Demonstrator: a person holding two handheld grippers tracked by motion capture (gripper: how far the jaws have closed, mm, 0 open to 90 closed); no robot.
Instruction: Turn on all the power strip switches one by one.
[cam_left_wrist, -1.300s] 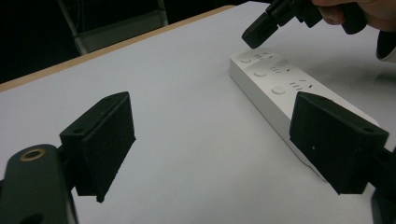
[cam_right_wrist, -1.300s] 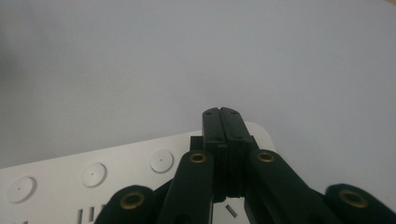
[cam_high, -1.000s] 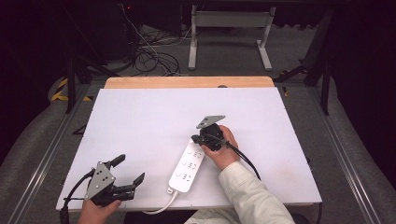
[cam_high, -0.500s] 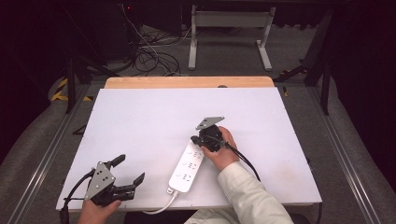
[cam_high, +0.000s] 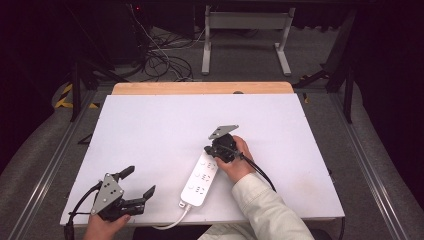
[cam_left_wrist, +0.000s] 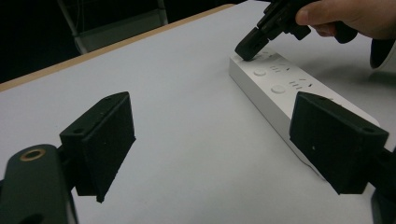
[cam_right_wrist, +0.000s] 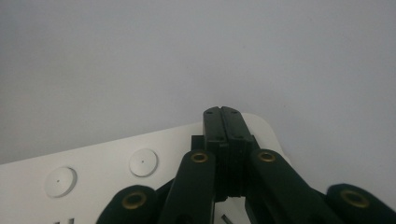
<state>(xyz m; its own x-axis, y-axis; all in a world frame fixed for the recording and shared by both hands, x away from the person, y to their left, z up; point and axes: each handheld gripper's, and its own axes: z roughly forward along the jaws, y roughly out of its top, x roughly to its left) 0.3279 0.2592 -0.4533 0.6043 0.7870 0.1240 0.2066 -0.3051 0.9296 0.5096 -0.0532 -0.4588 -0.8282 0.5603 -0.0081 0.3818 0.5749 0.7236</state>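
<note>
The right gripper (cam_high: 218, 150), jaws closed, presses the power strip (cam_high: 200, 179) at its 12 o'clock end, probably switching a button, while the left gripper (cam_high: 136, 184) waits wide open.

1. We see the left gripper (cam_left_wrist: 212, 144) with its two black block-shaped jaws spread wide, nothing between them.
2. A long white plastic power strip (cam_left_wrist: 285, 93) with round buttons lies on the white table top (cam_left_wrist: 187, 93).
3. The right gripper (cam_left_wrist: 252, 44), held by a hand (cam_left_wrist: 355, 16), presses its dark tip onto the strip's far end.
</note>
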